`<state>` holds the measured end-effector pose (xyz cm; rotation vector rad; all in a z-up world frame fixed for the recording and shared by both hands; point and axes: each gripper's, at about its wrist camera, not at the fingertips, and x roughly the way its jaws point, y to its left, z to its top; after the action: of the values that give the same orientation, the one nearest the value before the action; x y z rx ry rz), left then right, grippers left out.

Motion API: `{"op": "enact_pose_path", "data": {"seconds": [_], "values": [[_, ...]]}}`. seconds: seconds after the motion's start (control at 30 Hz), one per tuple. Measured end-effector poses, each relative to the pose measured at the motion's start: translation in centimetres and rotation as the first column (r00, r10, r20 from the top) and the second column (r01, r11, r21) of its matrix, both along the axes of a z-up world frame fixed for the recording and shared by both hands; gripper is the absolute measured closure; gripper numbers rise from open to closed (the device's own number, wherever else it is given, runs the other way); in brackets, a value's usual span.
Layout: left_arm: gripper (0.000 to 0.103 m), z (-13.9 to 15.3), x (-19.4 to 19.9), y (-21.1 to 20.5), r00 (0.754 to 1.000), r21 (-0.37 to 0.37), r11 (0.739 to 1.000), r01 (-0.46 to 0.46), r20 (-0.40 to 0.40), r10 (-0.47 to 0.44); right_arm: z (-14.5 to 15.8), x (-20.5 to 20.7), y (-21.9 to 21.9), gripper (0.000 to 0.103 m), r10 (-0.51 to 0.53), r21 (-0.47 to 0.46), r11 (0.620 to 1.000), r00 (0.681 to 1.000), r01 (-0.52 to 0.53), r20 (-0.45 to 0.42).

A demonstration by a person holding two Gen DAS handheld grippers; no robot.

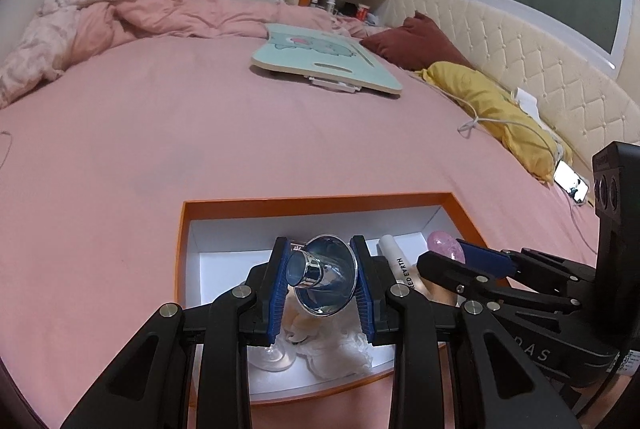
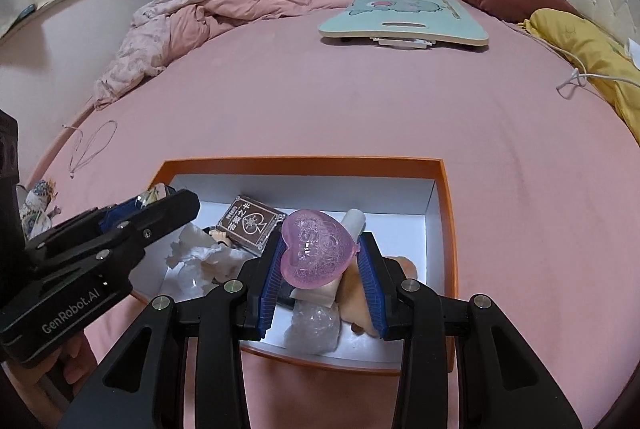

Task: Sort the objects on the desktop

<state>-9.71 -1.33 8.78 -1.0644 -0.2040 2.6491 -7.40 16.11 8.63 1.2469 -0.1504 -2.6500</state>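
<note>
An orange box [image 1: 316, 201] with a white inside lies on the pink bed. My left gripper [image 1: 322, 277] is shut on a shiny silver cup [image 1: 326, 275], tilted on its side above the box. My right gripper [image 2: 320, 259] is shut on a pink translucent heart [image 2: 316, 253], also over the box [image 2: 448, 229]. The heart [image 1: 446, 247] and the right gripper's tips show at the right of the left wrist view. Inside the box lie a white tube [image 1: 394, 259], crumpled white tissue [image 2: 200, 255], a brown card case [image 2: 250, 223], a clear glass base [image 1: 274, 359] and a plastic-wrapped lump [image 2: 312, 329].
A mint lap desk [image 1: 326, 59] rests far across the bed, with a maroon pillow [image 1: 416, 43], a yellow pillow [image 1: 484, 101] and a white cable [image 1: 500, 125] to its right. A phone [image 1: 572, 185] lies by the headboard. A rumpled pink quilt [image 2: 192, 25] sits at back left.
</note>
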Motion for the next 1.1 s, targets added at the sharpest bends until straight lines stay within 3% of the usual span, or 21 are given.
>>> {"op": "enact_pose_path", "data": {"seconds": [0.5,0.53,0.57,0.63,0.67,0.77,0.83,0.93,1.1], "values": [[0.074,-0.2,0.2,0.0,1.0,-0.012,1.0,-0.006,-0.004,0.006,0.2,0.1,0.2,0.064,-0.024,-0.001,1.0,1.0,0.024,-0.004],[0.068,-0.2,0.3,-0.1,1.0,-0.015,1.0,-0.013,-0.009,0.013,0.2,0.1,0.2,0.064,-0.026,-0.001,1.0,1.0,0.026,-0.006],[0.053,-0.2,0.3,-0.1,1.0,-0.019,1.0,-0.021,-0.013,0.021,0.2,0.1,0.3,0.064,-0.028,-0.002,1.0,1.0,0.028,-0.007],[0.033,0.0,0.5,-0.2,0.999,-0.028,0.999,-0.037,-0.026,0.036,0.2,0.1,0.3,0.064,-0.032,-0.004,0.999,0.999,0.032,-0.009],[0.029,0.0,0.5,-0.2,0.998,-0.034,0.998,-0.044,-0.036,0.043,0.2,0.1,0.3,0.064,-0.034,-0.003,0.999,0.999,0.034,-0.009],[0.019,0.2,0.6,-0.5,0.997,-0.029,0.998,-0.062,-0.046,0.061,0.3,0.1,0.5,0.063,-0.042,-0.002,0.999,0.999,0.042,-0.014],[0.019,0.2,0.6,-0.8,0.996,-0.023,0.997,-0.075,-0.046,0.074,0.4,0.1,0.5,0.061,-0.05,0.007,0.999,0.998,0.05,-0.028],[0.018,0.2,0.5,-1.2,0.995,-0.008,0.996,-0.092,-0.039,0.092,0.8,0.4,0.7,0.035,-0.073,0.005,0.997,0.996,0.073,-0.061],[0.017,0.3,0.5,-1.4,0.994,0.003,0.995,-0.104,-0.04,0.104,1.2,0.6,1.0,0.033,-0.09,0.012,0.996,0.992,0.092,-0.088]]}}
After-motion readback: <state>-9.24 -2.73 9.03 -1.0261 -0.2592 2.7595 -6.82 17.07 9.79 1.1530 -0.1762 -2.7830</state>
